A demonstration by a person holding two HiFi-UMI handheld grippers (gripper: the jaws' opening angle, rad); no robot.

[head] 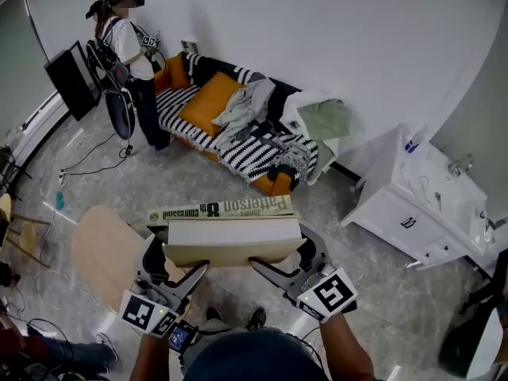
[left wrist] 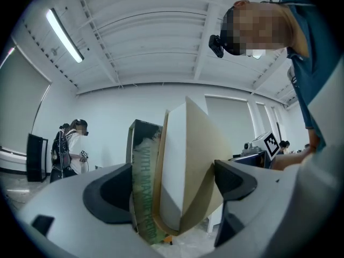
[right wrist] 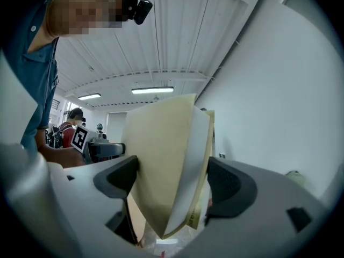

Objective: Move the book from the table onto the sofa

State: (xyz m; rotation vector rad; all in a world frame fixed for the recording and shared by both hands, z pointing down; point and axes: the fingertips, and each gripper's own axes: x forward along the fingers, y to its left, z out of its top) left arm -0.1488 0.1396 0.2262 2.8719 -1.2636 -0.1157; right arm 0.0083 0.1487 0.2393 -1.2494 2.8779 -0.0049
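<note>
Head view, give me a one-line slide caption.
Left gripper and right gripper hold the book aloft, facing the striped sofa.

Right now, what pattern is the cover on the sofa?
The sofa cover has black and white stripes; the head view shows it best.

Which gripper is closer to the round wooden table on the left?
Left. The left gripper clamps the book at the end by the table; the right gripper clamps the opposite end, farther from the table.
</note>
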